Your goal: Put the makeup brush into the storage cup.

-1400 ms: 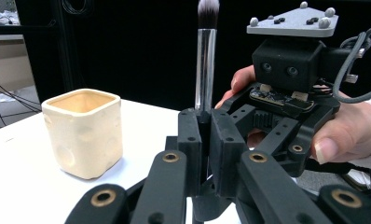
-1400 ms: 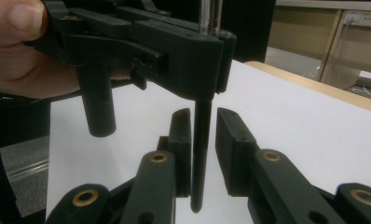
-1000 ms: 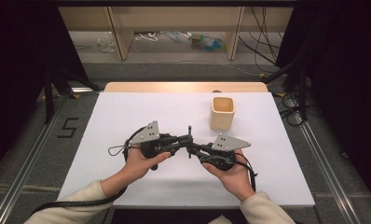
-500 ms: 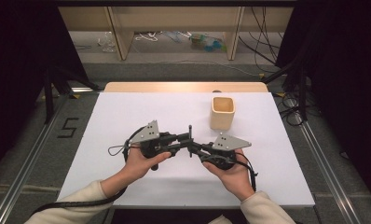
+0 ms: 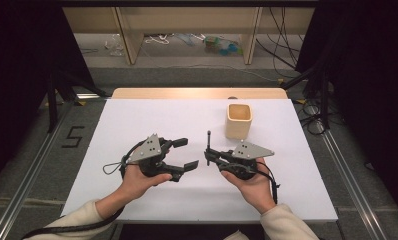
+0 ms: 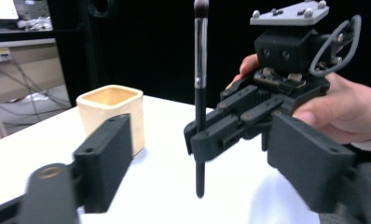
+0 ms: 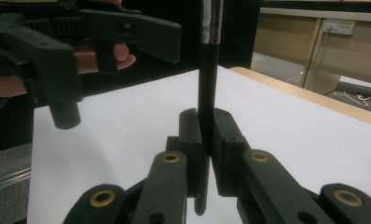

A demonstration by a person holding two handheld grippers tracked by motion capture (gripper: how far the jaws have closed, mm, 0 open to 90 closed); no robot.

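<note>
white table [image 5: 137,120], beige square cup [image 5: 238,120] standing on it

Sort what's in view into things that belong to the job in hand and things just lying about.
In the job:
- brush, upright, clamped in the right gripper
- left gripper, jaws just opened, nothing between them
- cup, open, beyond the right gripper

Lying about:
- cables on the floor behind the table
- clutter under the shelf
</note>
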